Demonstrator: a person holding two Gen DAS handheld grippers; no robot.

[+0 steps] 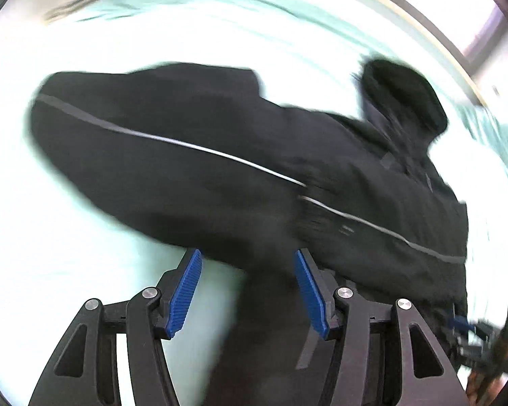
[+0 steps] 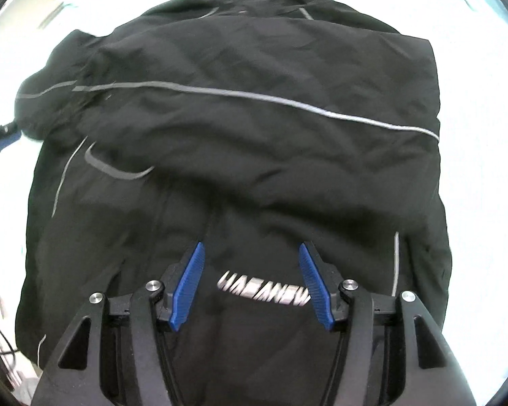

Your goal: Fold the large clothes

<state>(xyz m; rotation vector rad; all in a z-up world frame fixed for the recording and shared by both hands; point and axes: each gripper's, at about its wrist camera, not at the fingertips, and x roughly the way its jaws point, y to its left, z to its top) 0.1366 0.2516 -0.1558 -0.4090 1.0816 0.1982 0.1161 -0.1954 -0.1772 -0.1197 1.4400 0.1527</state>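
Observation:
A large black jacket (image 2: 254,135) with thin grey reflective stripes lies spread on a pale surface. One sleeve is folded across its body. Its hood (image 1: 403,101) points away from me. My right gripper (image 2: 252,247) hovers over the lower part of the jacket, jaws open, with the silver logo lettering (image 2: 264,287) visible between the blue pads. My left gripper (image 1: 247,253) is open over the edge of the jacket (image 1: 186,155); dark cloth shows below the jaws, and the pads are not pressing on it. The left wrist view is blurred.
The pale sheet (image 1: 50,237) surrounds the jacket on all sides, also bright at the right (image 2: 484,101). A window frame (image 1: 457,17) runs beyond the far edge. The other gripper shows at the lower right (image 1: 481,335), and at the left (image 2: 0,135).

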